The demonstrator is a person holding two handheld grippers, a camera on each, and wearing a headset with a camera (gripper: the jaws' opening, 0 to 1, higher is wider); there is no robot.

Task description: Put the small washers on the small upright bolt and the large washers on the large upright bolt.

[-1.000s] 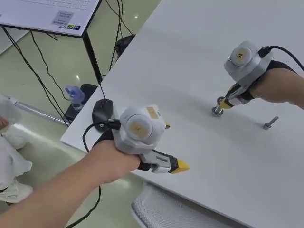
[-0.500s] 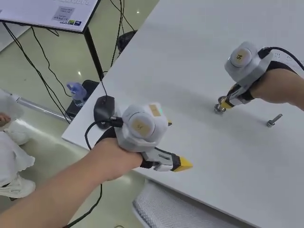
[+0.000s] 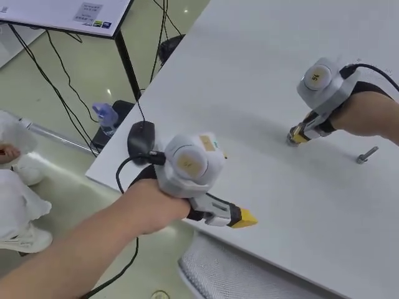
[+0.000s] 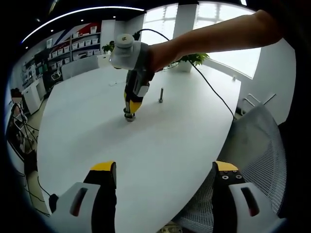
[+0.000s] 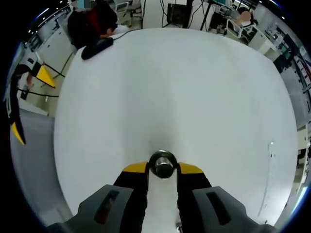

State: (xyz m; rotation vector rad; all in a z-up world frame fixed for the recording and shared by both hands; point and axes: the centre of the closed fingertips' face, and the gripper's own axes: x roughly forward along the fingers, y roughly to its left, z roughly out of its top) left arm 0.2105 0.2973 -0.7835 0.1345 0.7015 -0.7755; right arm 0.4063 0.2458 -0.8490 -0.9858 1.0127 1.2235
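We note the R gripper at lower centre of the right gripper view. Its jaws are drawn in on both sides of the large bolt, touching its round top; washer vs. bolt head, we cannot tell. In the head view the same bolt stands upper right on the white table, with the small bolt apart, further right. The L gripper hangs lower centre by the table's near edge, jaws spread wide, nothing btwn them. A black mouse sits at the table's left edge.
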